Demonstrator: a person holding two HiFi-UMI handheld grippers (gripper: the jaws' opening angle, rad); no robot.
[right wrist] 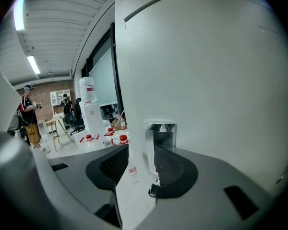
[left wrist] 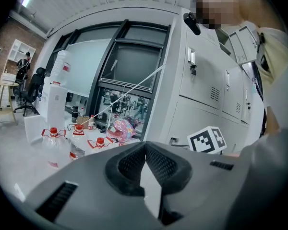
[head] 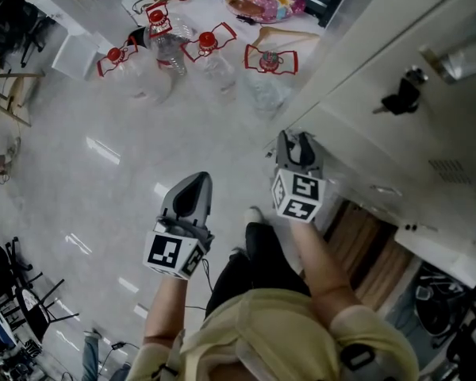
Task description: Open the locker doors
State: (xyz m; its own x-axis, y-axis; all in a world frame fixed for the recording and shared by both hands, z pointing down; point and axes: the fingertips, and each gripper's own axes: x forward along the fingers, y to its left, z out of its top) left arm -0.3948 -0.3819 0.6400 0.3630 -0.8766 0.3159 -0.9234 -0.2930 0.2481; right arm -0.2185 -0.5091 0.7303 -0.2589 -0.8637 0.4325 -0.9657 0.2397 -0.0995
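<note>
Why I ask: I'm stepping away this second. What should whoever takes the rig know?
Left gripper: fingers together, empty, held off the lockers.
Right gripper: fingers closed on the chrome handle at the edge of a locker door.
Done: handle gripped; a compartment beside the right arm looks open.
Left: swing this door open, then the others; the one with the key is shut.

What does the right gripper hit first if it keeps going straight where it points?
The locker door: its edge and chrome handle already sit between the right gripper's jaws, so going on would likely drive that edge deeper in.
</note>
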